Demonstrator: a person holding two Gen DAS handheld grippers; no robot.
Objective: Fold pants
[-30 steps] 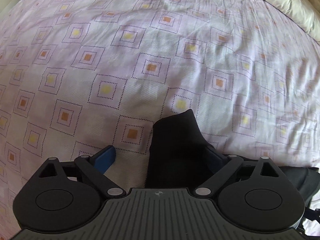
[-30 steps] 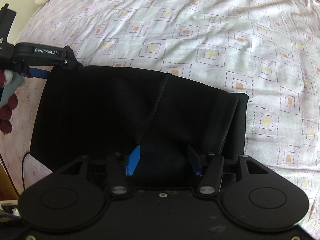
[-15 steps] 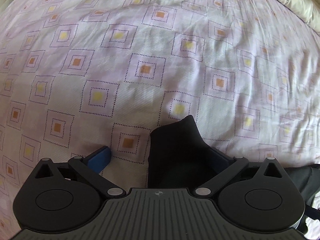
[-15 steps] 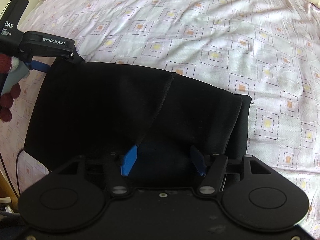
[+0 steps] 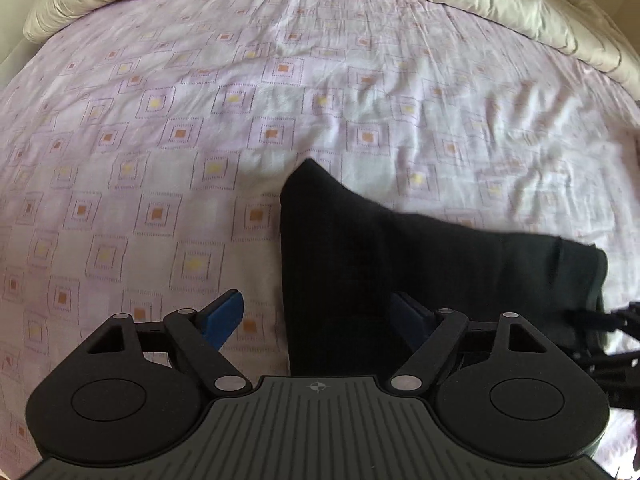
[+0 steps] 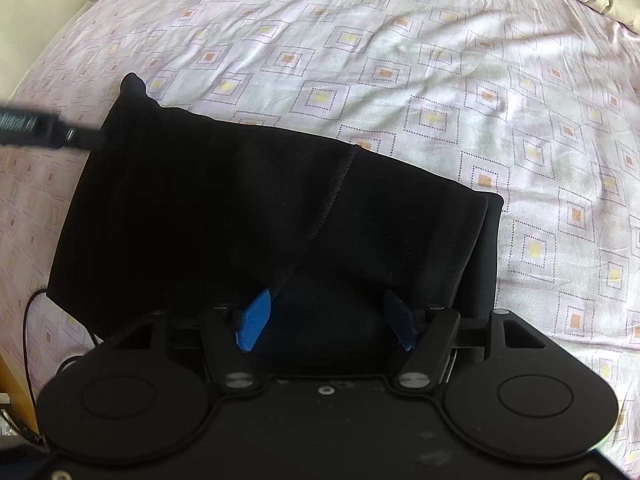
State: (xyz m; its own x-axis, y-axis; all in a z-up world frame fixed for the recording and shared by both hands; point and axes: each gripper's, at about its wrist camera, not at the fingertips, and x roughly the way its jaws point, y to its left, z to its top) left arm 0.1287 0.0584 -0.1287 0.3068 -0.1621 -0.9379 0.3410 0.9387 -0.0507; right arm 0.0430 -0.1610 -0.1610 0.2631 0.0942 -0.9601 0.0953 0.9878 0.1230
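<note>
The black pants (image 6: 256, 216) lie folded on the bed, a seam running down the top layer. In the left wrist view the pants (image 5: 344, 264) show a raised corner between my fingers. My left gripper (image 5: 320, 312) is open, its blue fingertips (image 5: 224, 314) wide apart, and the cloth lies against the right finger. My right gripper (image 6: 326, 320) is open with the near edge of the pants between its fingers. The left gripper also shows at the left edge of the right wrist view (image 6: 48, 132), at the pants' far left corner.
The bed has a lilac sheet (image 5: 200, 120) with square patterns. A cream duvet (image 5: 360, 0) is bunched along the far edge. A thin black cable (image 6: 28, 320) and a wooden edge (image 6: 12, 392) sit at the bed's left side.
The left gripper has drawn back and tilted up, so the duvet now shows and more of the pants is in its view. The right gripper has stayed open over the near edge.
</note>
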